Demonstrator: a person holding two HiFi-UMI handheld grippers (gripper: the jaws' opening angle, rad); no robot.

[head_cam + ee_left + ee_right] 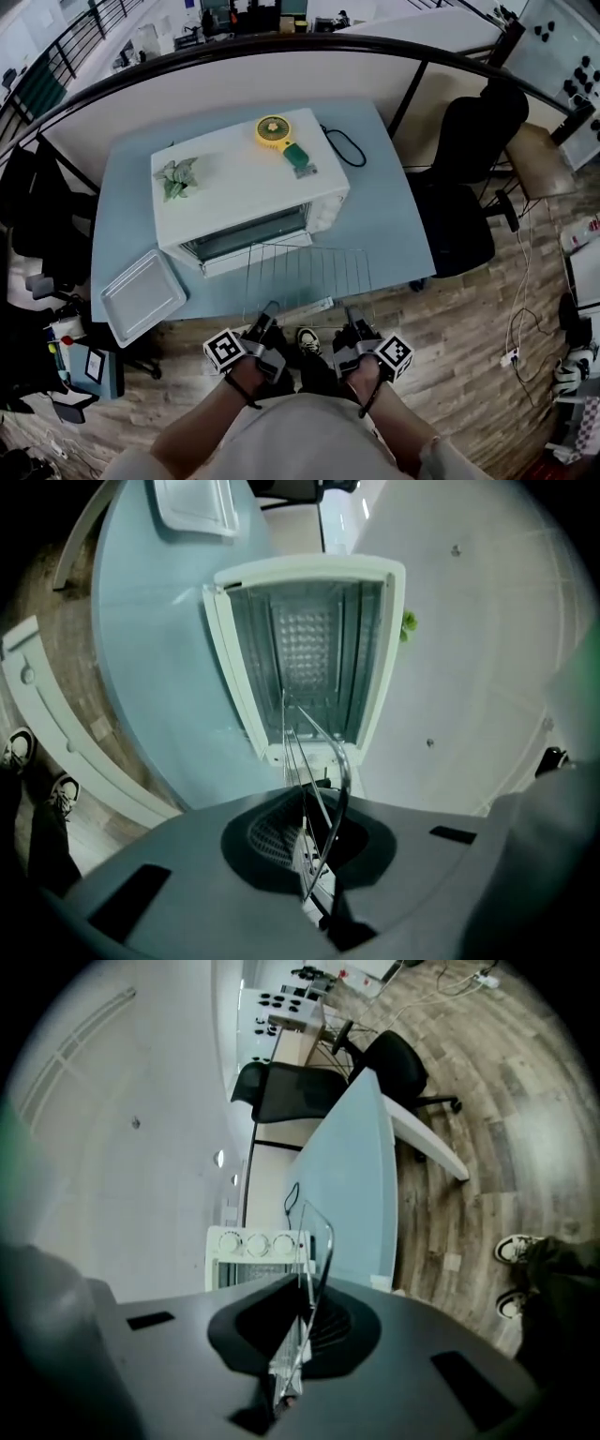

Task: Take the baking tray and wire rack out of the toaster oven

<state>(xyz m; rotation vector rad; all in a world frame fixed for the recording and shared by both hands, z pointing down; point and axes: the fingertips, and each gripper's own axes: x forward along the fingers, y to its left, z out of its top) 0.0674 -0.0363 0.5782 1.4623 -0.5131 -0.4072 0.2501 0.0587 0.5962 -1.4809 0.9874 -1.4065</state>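
wire rack (305, 272): bare metal grid, drawn out in front of the toaster oven (248, 192) and held about level over the near edge of the table (394, 216); its far edge reaches the oven's open front, and whether it rests there cannot be told. left gripper (269, 311): jaws clenched on the rack's near edge, left side, the wires caught between them in the left gripper view. right gripper (350, 317): jaws clenched on the same near edge, right side, a rounded corner of the frame rising past them in the right gripper view. each gripper carries a cube with square markers and sits in one of the person's hands. baking tray (141, 295): pale, rectangular, lying flat on the near left corner of the table, left of the oven and apart from it. toaster oven: white, set at an angle mid-table, door down, cavity showing in the left gripper view, three dials on the right of its front. on the oven's top: a small green plant sprig (176, 176) at left, a yellow hand fan (274, 131) with a green handle at right. black cable (345, 145): looped on the table, far right of the oven. black office chair (473, 178): right of the table, on the wood floor. shoes (307, 340): between the two grippers, below the rack.
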